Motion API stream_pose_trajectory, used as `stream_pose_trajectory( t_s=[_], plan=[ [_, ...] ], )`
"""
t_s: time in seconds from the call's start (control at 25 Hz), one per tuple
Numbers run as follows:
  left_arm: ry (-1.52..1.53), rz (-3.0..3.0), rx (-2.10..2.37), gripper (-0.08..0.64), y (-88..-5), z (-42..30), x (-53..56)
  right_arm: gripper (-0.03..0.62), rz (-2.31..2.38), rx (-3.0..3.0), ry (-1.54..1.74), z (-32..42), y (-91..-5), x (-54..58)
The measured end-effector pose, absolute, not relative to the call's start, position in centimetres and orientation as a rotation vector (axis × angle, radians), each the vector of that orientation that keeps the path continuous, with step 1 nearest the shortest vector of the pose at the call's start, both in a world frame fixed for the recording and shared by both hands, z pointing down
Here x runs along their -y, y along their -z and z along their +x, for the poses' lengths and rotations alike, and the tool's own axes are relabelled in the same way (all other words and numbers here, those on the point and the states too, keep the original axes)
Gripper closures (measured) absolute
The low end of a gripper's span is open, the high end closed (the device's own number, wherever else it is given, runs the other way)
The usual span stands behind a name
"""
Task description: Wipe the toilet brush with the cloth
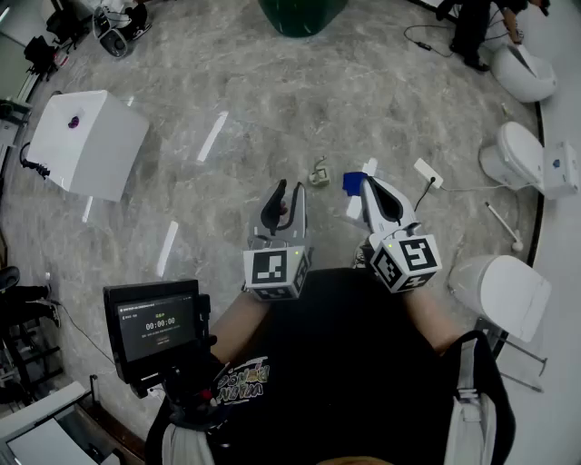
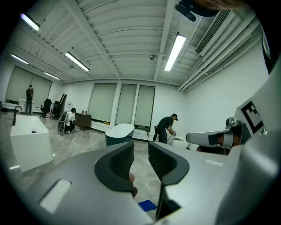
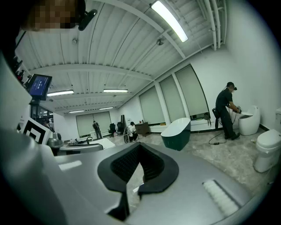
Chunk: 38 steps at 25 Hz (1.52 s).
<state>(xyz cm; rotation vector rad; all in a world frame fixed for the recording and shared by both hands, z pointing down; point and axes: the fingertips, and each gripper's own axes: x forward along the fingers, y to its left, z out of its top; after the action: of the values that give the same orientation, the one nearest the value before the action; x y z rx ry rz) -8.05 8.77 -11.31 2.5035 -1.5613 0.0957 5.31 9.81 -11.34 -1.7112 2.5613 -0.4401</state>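
A small blue cloth (image 1: 353, 183) lies on the grey marble floor just ahead of my right gripper (image 1: 368, 182); the left gripper view catches it low between the jaws (image 2: 147, 205). A thin white stick with a knobbed end (image 1: 504, 227), possibly the toilet brush, lies on the floor at the right among the toilets. My left gripper (image 1: 289, 187) is held beside the right one, pointing forward, its jaws a little apart with nothing between them (image 2: 141, 151). The right gripper's tips (image 3: 140, 146) touch and hold nothing.
White toilets (image 1: 520, 156) (image 1: 504, 291) line the right side. A power strip (image 1: 428, 173) with a cable and a small pale object (image 1: 318, 173) lie ahead. A white tub (image 1: 91, 141) stands at the left and a green tub (image 1: 300, 14) far ahead. A timer screen (image 1: 154, 327) sits at the lower left.
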Motion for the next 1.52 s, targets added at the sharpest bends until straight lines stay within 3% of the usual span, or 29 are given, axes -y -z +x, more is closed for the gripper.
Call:
stream_pose_trajectory(
  t_s=[1.52],
  plan=[
    [-0.112,2.483,1.506,0.454,9.5,-8.8,-9.0,0.589,-1.732,-2.502,0.538,5.0,10.1,-10.2]
  ],
)
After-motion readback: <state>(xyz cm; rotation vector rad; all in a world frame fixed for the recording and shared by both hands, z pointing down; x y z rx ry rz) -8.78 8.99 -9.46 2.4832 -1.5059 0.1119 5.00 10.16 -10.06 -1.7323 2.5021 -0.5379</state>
